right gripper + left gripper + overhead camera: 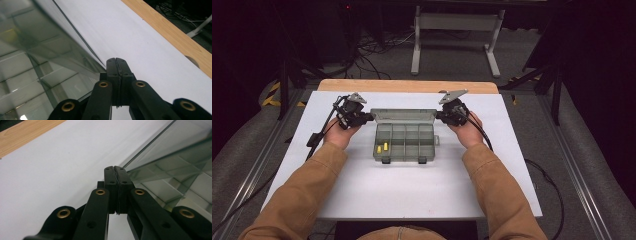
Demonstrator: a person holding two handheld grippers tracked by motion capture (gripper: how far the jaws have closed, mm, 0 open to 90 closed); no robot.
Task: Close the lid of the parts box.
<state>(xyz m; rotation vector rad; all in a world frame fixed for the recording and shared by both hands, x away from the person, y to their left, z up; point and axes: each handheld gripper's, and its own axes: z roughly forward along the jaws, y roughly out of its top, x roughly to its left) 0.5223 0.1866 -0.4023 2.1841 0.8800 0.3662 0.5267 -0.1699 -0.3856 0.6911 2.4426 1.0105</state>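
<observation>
Item: clear compartment box (pixel 404 136), lid (pixel 402 115) raised, standing between the two grippers.
Left gripper (pixel 364 118): jaws pressed together, nothing between them, tip at the lid's left end.
Right gripper (pixel 441 115): jaws pressed together, empty, tip at the lid's right end.
Contents: two yellow pieces (pixel 382 148) in a front compartment, nearer the left gripper.
Step, as judged: lid handled from both ends; whether opening or closing I cannot tell. Next move calls for both tips travelling evenly so the lid does not twist.
Surface: white sheet (pixel 412 190) on a wooden table (pixel 407 85).
Room: dark, grey floor (pixel 452 55), cables (pixel 374 47), metal stand (pixel 457 30) beyond both grippers.
</observation>
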